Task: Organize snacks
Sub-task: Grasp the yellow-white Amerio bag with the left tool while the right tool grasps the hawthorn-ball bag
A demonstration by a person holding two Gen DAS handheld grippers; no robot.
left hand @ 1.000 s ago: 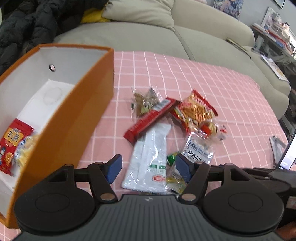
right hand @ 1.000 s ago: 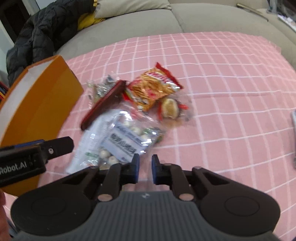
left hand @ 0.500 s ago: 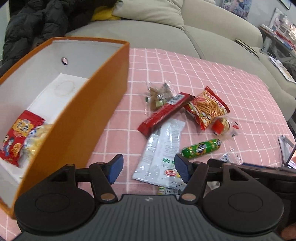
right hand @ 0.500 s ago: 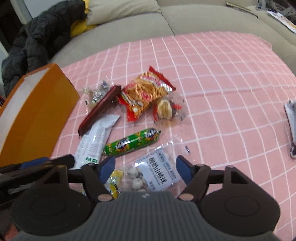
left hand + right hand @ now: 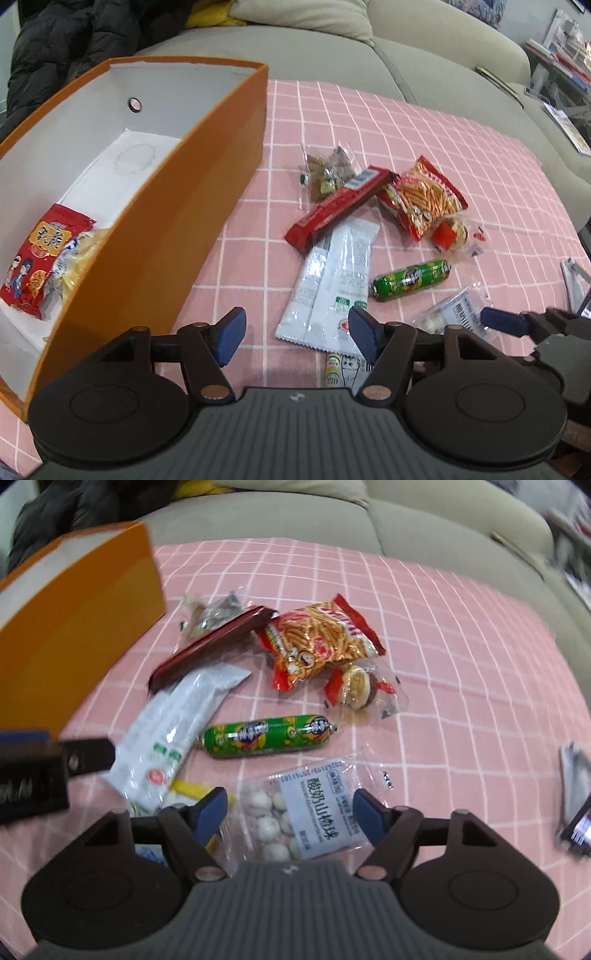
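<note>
An orange box [image 5: 207, 192] stands at the left with a red snack bag [image 5: 40, 254] and a pale bag inside. Loose snacks lie on the pink checked cloth [image 5: 461, 155]: a white packet [image 5: 332, 288], a red bar [image 5: 340, 203], an orange-red crisp bag [image 5: 424, 195], a green sausage [image 5: 266, 734], and a clear bag of white balls [image 5: 306, 816]. My left gripper [image 5: 295, 332] is open and empty near the white packet. My right gripper [image 5: 291, 812] is open, its fingers either side of the clear bag.
A clear bag of brown sweets [image 5: 328, 173] and a small wrapped cake [image 5: 358, 690] lie among the snacks. A yellow-edged packet [image 5: 188, 790] peeks out under the white packet. A beige sofa [image 5: 424, 59] with a black jacket [image 5: 66, 40] lies behind. A metal object [image 5: 576, 775] sits at the right.
My right gripper was shut a second ago and has opened, leaving the clear bag of white balls on the cloth near me. The green sausage is uncovered. Both views have pulled back a little.
</note>
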